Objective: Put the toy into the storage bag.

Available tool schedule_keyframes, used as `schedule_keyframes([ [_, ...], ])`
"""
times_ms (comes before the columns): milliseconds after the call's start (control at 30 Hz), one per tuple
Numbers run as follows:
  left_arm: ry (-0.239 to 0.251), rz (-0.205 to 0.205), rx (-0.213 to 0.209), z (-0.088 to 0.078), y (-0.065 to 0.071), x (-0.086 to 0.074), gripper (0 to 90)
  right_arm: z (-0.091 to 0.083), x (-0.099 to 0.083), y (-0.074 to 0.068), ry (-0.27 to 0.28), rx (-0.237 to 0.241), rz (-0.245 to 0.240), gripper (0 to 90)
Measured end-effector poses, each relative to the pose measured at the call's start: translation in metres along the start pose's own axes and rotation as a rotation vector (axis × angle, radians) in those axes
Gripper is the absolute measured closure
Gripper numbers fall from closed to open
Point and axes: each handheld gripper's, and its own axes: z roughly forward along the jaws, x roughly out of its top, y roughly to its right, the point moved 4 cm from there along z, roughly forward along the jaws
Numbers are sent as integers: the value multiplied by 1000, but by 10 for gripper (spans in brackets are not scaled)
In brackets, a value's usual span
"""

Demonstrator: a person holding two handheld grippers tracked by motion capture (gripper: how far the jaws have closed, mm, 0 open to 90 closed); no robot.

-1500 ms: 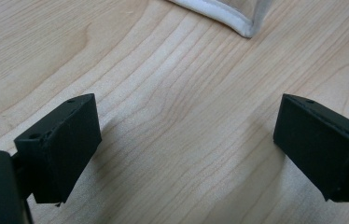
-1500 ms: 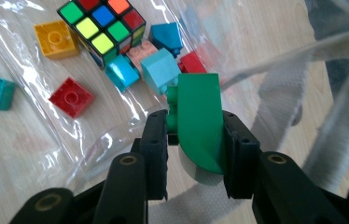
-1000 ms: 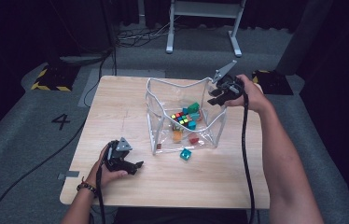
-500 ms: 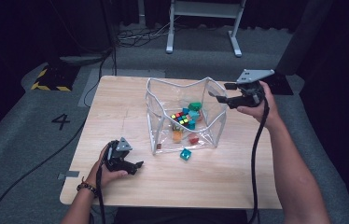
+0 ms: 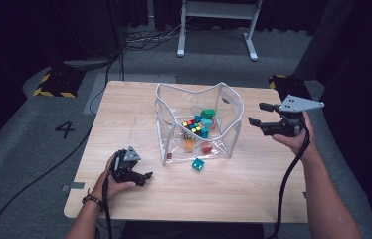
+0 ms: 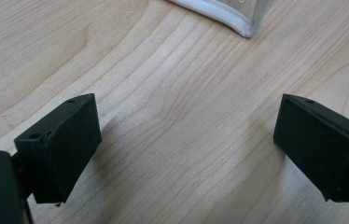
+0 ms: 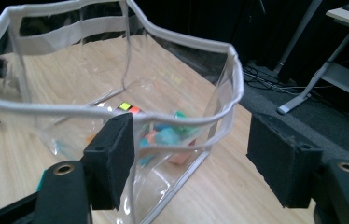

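Right gripper (image 5: 255,113) hangs just off the clear bag's (image 5: 233,107) right rim, jaws just opened, nothing between them. The bag stands mid-table (image 5: 124,107) holding colourful cubes (image 5: 194,126). Left gripper (image 5: 146,178) rests low on the table, released, empty.

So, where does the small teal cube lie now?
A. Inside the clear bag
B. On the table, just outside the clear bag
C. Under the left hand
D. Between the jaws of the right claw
B: in the high view the small teal cube lies on the table, just outside the front wall of the clear bag.
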Motion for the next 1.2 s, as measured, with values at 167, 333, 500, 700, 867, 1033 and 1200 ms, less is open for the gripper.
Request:
schedule_keyframes([
  [167,1,0,0,0,0,0,76,-1,-31,-18,2,35,26,330],
  [333,1,1,0,0,0,0,76,6,-52,-35,-17,60,25,339],
  [500,1,0,0,0,0,0,76,31,-82,-70,-33,155,58,356],
  [700,-1,6,1,0,0,0,76,69,-100,-109,-88,249,41,374],
  [867,-1,5,1,0,0,0,76,111,-112,-136,-162,286,-3,375],
  [1033,-1,5,1,0,0,0,77,130,-117,-142,-217,222,7,398],
  [1200,-1,5,1,0,0,0,77,147,-117,-143,-237,239,2,430],
])
